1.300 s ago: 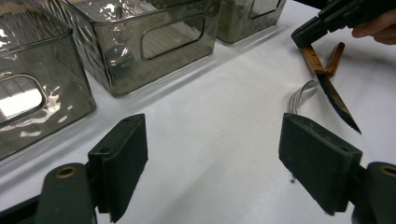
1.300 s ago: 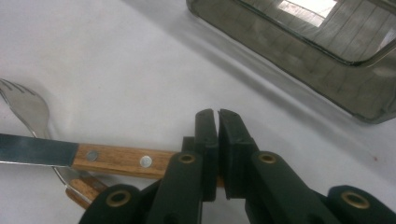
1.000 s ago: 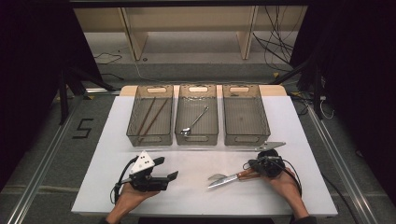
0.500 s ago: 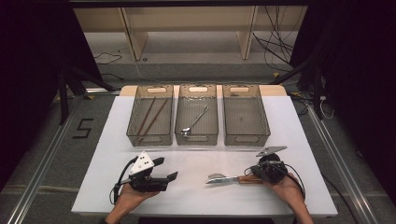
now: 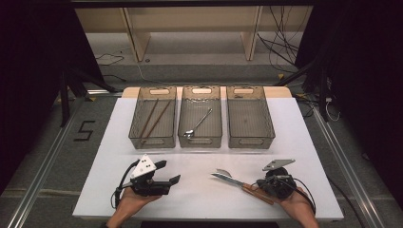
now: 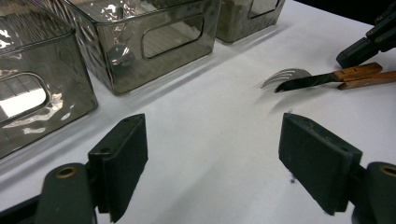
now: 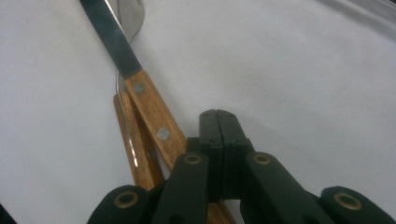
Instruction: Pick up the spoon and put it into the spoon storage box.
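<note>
Having drawn back, right tongs now rest beside the knife.

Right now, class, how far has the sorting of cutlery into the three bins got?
Done: chopsticks lie in the left bin, a spoon in the middle bin. In hand: nothing; the right gripper is shut, empty, beside the knife and fork. Left: both still on the table; the right bin looks empty. The left gripper is open.
</note>
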`<act>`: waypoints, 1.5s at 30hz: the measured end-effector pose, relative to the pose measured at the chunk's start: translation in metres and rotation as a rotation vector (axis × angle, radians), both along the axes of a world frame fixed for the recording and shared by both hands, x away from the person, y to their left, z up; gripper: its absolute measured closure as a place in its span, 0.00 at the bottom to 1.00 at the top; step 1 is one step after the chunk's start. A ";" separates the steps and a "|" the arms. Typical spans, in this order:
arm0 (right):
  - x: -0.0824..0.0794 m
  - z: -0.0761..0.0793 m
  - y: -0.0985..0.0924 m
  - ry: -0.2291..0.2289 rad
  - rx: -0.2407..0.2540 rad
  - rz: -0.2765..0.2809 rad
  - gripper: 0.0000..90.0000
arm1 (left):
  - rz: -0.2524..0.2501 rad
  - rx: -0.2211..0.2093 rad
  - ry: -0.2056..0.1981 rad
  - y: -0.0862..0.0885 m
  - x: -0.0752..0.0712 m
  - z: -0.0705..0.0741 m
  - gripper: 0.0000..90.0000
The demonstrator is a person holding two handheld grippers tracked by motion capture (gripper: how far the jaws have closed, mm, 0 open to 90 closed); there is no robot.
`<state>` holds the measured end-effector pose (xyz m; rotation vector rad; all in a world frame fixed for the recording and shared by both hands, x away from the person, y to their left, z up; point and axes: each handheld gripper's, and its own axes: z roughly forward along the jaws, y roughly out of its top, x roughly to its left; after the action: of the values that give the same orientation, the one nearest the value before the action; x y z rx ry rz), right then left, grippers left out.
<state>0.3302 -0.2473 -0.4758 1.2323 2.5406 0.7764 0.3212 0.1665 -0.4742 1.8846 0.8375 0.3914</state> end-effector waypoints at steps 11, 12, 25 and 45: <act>0.002 0.021 0.002 -0.034 0.004 0.176 0.75 | 0.006 -0.007 0.000 0.001 0.000 0.000 0.26; 0.002 0.023 0.003 -0.033 0.006 0.197 0.70 | 0.007 -0.011 0.001 0.001 0.000 0.000 0.26; 0.007 0.022 0.005 -0.008 -0.070 0.290 0.55 | 0.016 -0.037 -0.003 0.007 0.001 0.001 0.25; 0.009 0.011 0.006 0.004 -0.137 0.335 0.58 | 0.019 -0.051 0.003 0.008 0.001 0.000 0.23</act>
<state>0.3388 -0.2418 -0.4652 0.7777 2.7883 0.6483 0.3226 0.1748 -0.4742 1.8317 0.8606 0.3759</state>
